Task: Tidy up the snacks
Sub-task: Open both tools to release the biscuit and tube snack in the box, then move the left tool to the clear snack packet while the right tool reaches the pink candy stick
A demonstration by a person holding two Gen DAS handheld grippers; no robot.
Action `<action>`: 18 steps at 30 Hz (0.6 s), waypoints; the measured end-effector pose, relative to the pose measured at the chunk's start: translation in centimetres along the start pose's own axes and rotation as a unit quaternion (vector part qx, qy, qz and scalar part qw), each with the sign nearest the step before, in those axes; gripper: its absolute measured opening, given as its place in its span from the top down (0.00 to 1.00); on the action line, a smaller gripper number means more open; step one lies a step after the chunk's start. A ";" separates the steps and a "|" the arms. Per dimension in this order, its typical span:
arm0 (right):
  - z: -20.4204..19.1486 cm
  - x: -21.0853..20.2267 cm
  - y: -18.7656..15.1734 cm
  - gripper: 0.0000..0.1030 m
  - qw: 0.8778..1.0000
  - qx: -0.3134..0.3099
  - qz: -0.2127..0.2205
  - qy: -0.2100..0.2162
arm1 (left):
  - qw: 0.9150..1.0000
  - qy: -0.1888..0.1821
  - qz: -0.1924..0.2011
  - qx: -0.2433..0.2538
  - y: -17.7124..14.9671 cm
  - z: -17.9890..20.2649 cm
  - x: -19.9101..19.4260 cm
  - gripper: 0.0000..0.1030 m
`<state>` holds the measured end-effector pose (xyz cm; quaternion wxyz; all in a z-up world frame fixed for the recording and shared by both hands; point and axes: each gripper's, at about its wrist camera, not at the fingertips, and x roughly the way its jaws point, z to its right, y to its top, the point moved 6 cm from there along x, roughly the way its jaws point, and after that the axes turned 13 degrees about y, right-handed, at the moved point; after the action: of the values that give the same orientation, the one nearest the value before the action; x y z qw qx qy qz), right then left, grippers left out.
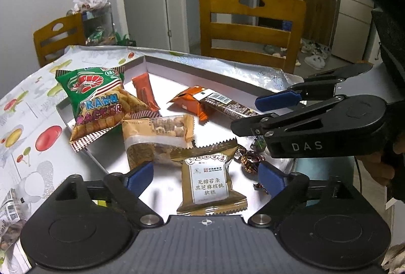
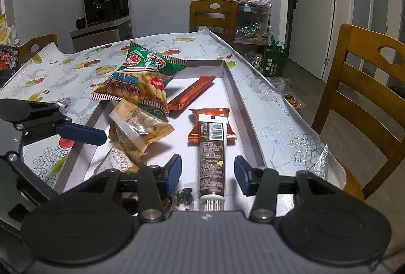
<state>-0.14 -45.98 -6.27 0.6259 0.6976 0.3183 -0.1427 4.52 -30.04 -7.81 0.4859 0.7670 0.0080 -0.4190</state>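
Brown snack bar (image 2: pixel 212 155) between parted fingers of right hand-held gripper (image 2: pixel 208 174), untouched.

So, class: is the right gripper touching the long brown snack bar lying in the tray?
Apart. In the right wrist view the right gripper stands open, with white tray floor showing between each blue pad and the brown snack bar.

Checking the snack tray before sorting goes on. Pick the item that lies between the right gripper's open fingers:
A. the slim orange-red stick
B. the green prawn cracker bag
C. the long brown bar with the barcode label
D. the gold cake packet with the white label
C: in the right wrist view the long brown bar lies between the open right gripper, untouched by its fingers.
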 end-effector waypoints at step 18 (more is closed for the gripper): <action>-2.4 -0.9 2.0 0.39 1.000 0.004 0.022 -0.002 | 0.998 -0.007 0.041 -0.040 0.2 -3.1 -3.3 0.03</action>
<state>-0.10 -43.92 -3.72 0.6271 0.7062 0.3011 -0.1319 4.38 -26.49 -4.96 0.5332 0.7436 -0.0103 -0.4033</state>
